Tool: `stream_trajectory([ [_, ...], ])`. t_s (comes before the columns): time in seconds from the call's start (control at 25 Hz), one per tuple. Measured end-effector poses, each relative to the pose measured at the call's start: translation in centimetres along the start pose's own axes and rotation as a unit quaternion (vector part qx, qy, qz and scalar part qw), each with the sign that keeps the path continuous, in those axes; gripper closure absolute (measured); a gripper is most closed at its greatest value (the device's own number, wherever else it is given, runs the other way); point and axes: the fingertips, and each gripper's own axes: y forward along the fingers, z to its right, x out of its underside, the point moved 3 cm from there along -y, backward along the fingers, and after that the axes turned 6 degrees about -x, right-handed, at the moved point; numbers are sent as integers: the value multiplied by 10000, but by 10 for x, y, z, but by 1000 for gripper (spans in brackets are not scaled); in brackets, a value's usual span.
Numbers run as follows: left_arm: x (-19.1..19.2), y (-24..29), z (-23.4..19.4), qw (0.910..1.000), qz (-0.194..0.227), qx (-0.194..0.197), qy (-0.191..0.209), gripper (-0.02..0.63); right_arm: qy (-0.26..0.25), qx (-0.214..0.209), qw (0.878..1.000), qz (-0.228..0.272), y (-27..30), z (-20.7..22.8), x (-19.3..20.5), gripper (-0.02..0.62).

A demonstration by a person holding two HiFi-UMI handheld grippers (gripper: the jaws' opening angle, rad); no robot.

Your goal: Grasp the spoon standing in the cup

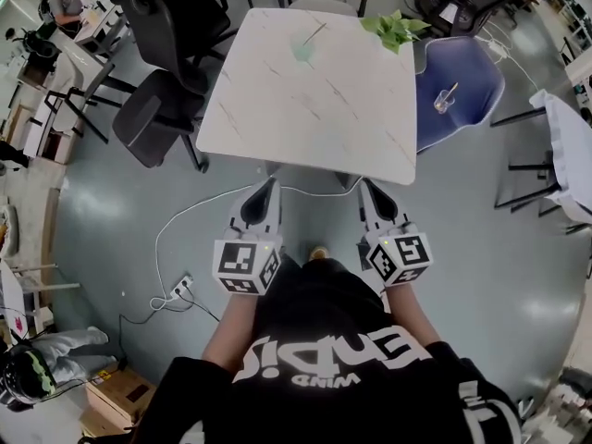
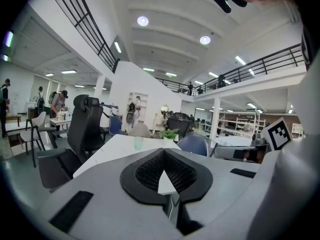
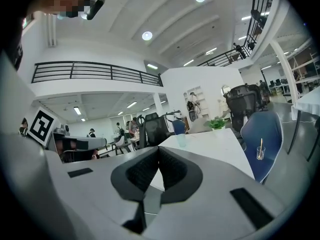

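A clear cup (image 1: 444,102) with a spoon (image 1: 449,92) standing in it rests on the seat of a blue chair (image 1: 472,109), right of the white table (image 1: 314,109). In the right gripper view the same cup (image 3: 260,153) shows at the far right. A pale green cup (image 1: 302,50) stands near the table's far edge. My left gripper (image 1: 270,187) and right gripper (image 1: 367,189) are held side by side just short of the table's near edge. Both are shut with nothing between the jaws, as the left gripper (image 2: 163,152) and right gripper (image 3: 159,149) show in their own views.
A potted plant (image 1: 396,28) sits on the table's far right corner. Black office chairs (image 1: 157,109) stand left of the table. A cable and power strip (image 1: 182,287) lie on the floor at my left. Another white table (image 1: 572,155) is at the far right.
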Motion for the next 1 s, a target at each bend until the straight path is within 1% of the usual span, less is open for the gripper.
stream_trajectory([
  [0.44, -10, 23, -8, 9997, 104, -240, 35, 592, 16, -275, 9996, -114, 27, 16, 2, 583],
  [0.68, -10, 41, -20, 9997, 106, -235, -19, 592, -21, -253, 9996, -148, 44, 25, 0, 583],
  [1.0, -10, 75, -33, 9999, 83, -130, -45, 592, -5, -119, 9998, -136, 69, 44, -1, 583],
])
